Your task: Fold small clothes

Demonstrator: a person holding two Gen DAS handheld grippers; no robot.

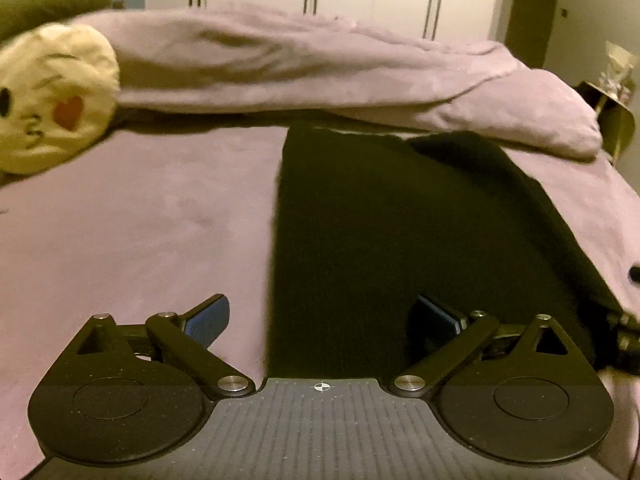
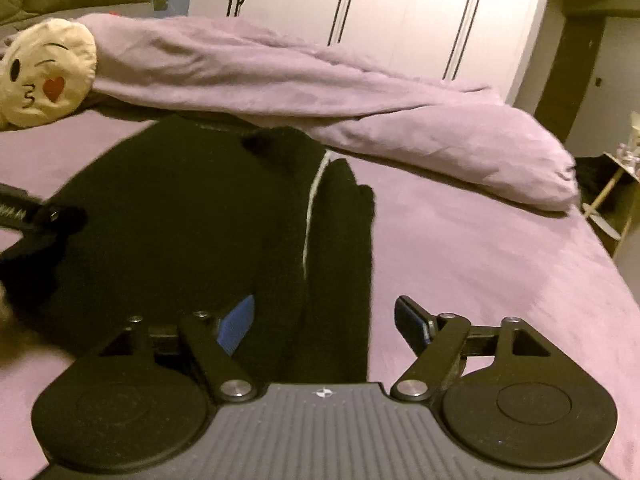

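Observation:
A black garment (image 1: 400, 232) lies flat on the purple bed sheet (image 1: 140, 220). It also shows in the right wrist view (image 2: 192, 220), with a thin white stripe (image 2: 312, 208) along a fold on its right side. My left gripper (image 1: 320, 320) is open and empty, low over the garment's near left edge. My right gripper (image 2: 324, 320) is open and empty, low over the garment's near right edge. Part of the left gripper (image 2: 36, 216) shows at the left of the right wrist view, and part of the right gripper (image 1: 624, 336) at the right edge of the left wrist view.
A rolled purple duvet (image 1: 320, 64) lies across the bed behind the garment. A yellow emoji cushion (image 1: 52, 96) sits at the back left. White wardrobe doors (image 2: 400, 8) stand behind. A small side table (image 2: 616, 184) stands off the bed's right edge.

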